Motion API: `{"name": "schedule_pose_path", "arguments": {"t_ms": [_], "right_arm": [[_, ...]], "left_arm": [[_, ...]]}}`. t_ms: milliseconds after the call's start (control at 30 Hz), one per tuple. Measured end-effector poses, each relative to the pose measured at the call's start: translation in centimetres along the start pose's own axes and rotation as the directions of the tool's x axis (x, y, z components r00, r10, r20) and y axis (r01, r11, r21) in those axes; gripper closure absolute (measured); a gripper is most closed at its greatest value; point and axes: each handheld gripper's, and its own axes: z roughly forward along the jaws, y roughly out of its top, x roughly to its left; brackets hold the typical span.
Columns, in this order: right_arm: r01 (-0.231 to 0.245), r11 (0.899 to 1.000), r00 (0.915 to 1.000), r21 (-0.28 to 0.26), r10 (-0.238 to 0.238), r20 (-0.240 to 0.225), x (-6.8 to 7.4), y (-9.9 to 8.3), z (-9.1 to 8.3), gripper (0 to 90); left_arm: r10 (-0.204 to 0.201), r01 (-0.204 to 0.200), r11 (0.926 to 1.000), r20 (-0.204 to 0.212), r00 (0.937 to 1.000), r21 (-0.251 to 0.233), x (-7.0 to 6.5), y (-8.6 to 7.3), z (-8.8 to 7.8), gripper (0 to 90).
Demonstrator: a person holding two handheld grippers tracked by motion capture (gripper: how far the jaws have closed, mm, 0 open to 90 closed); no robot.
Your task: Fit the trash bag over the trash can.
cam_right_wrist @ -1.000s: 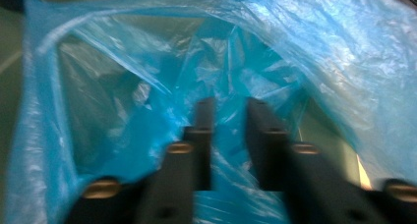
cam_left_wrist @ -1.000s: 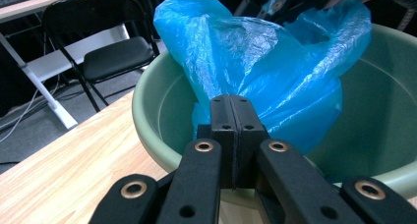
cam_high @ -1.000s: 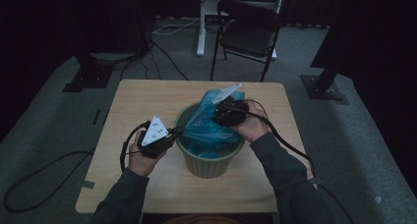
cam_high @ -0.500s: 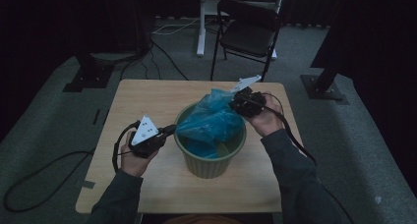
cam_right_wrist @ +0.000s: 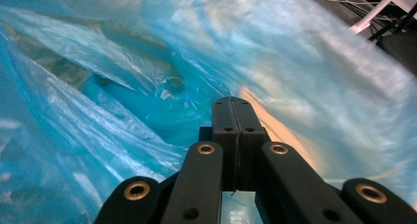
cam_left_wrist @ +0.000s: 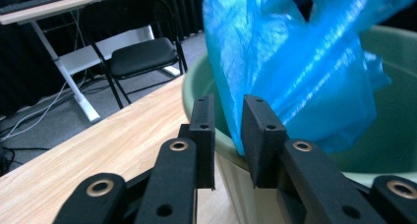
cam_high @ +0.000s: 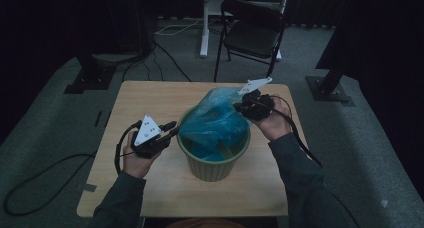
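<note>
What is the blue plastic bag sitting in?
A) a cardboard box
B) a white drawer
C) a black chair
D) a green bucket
D: the blue plastic bag sits inside the round green bucket on the wooden table.

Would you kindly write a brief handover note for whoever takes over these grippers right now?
Left gripper: jaws have just been opening, standing apart astride the bin rim, gripping nothing.
Right gripper: shut on the blue bag, holding its far-right edge up above the rim.
Done: bag sits inside the bin on the table.
Left, probably: pull the bag's edge over the rim all round.
</note>
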Motion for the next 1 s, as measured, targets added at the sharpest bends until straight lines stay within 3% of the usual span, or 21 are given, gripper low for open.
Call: {"name": "schedule_pose_path", "arguments": {"t_ms": [233,400,633,800,900,1000], "right_arm": [[0.007,1.0,0.9998,-0.009,-0.007,-0.017,0.3,0.1,-0.1,90.0],[0.015,1.0,0.9996,-0.011,-0.015,-0.023,0.6,0.2,0.0,90.0],[0.033,0.999,0.9991,-0.007,-0.033,-0.028,1.1,0.4,0.3,90.0],[0.037,0.999,0.9988,-0.009,-0.038,-0.031,1.2,0.4,0.4,90.0],[0.045,0.999,0.9983,-0.005,-0.045,-0.036,1.4,0.5,0.5,90.0],[0.051,0.999,0.998,-0.004,-0.051,-0.037,1.5,0.5,0.7,90.0]], "left_arm": [[-0.008,0.008,0.9994,-0.018,0.9998,-0.033,0.3,1.4,-0.2,68.6],[-0.001,0.001,0.9992,-0.007,1.0,-0.039,-0.1,2.4,0.4,63.6],[0.006,-0.005,0.9978,0.011,0.9999,-0.066,-0.8,5.2,1.3,59.8],[0.014,-0.013,0.9992,0.025,0.9996,-0.037,-0.9,6.2,2.5,56.7],[0.033,-0.033,0.9994,0.034,0.9989,-0.001,-1.2,6.9,4.1,54.2],[0.055,-0.056,0.9968,0.004,0.9985,0.057,-1.2,7.1,5.8,52.2]]}}
